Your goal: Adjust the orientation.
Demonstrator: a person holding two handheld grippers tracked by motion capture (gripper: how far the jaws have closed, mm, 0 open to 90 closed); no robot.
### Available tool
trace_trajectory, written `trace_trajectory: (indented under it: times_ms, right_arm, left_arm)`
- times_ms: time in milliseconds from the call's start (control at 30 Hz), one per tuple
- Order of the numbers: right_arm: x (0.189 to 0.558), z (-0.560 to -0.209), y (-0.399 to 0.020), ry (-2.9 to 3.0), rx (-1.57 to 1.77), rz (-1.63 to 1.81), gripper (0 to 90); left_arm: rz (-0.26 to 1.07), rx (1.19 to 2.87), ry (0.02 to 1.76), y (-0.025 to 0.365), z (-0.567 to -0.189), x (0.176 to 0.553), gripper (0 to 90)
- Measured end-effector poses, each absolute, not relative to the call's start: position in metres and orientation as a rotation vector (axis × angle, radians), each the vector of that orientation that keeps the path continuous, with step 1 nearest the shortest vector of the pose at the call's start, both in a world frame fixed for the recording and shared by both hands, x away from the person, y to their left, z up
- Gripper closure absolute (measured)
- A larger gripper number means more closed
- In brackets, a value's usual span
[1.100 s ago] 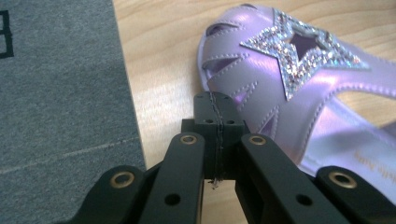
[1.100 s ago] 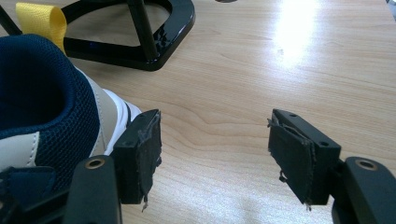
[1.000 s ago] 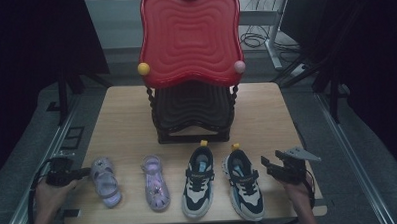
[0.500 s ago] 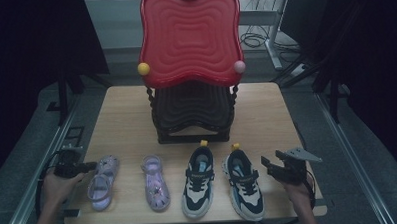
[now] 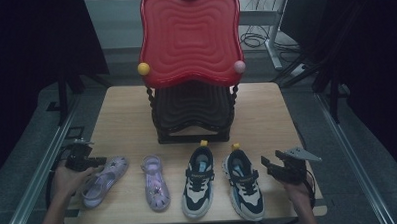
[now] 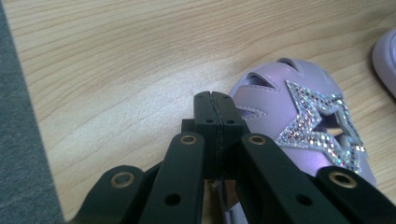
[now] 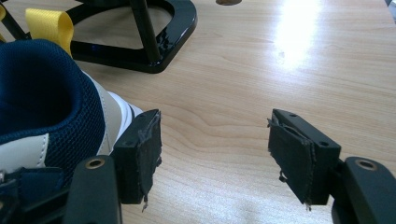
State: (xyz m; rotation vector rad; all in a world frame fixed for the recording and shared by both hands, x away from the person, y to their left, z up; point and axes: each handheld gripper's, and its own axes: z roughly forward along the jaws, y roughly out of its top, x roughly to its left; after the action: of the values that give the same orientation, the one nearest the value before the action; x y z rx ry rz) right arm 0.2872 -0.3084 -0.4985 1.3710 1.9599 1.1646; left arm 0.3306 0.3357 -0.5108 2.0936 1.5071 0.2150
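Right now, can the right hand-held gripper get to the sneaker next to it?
Probably yes: the right hand-held gripper is open, the sneaker's heel sits just beside one jaw, with bare table around.

Four shoes line the near edge of the wooden table (image 5: pixel 121 119): a tilted lilac sandal (image 5: pixel 101 180), a second lilac sandal (image 5: pixel 155 182), and two navy-and-white sneakers (image 5: pixel 199 182) (image 5: pixel 245 184). Gaps between neighbouring shoes are narrow. The widest lies between the two sandals.

Behind the row, the black base of a shoe rack (image 5: pixel 194 112) with a red top panel (image 5: pixel 191 37) blocks the table centre. A bare strip runs between rack base and shoe toes.

Bare wood lies open left and right of the rack.

The right gripper (image 7: pixel 215 158) faces clear tabletop; the right sneaker's heel sits just beside its left pad.
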Motion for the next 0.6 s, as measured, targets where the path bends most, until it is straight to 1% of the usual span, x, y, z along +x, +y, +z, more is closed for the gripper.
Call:
trace_trajectory:
  times_ms: [133,267,367,600]
  right_arm:
    - [0.288,-0.499,-0.308,1.963,1.375,1.162,34.8]
    - [0.287,-0.498,-0.308,1.959,1.373,1.166,34.9]
    - [0.286,-0.497,-0.308,1.956,1.368,1.172,34.9]
    - [0.286,-0.496,-0.307,1.957,1.361,1.175,35.0]
  left_arm:
    - [0.212,2.094,1.506,0.336,-0.512,0.331,89.4]
    - [0.239,2.049,1.507,0.341,-0.505,0.326,89.3]
    - [0.289,2.016,1.477,0.344,-0.491,0.315,89.4]
    - [0.321,1.996,1.397,0.333,-0.471,0.297,89.6]
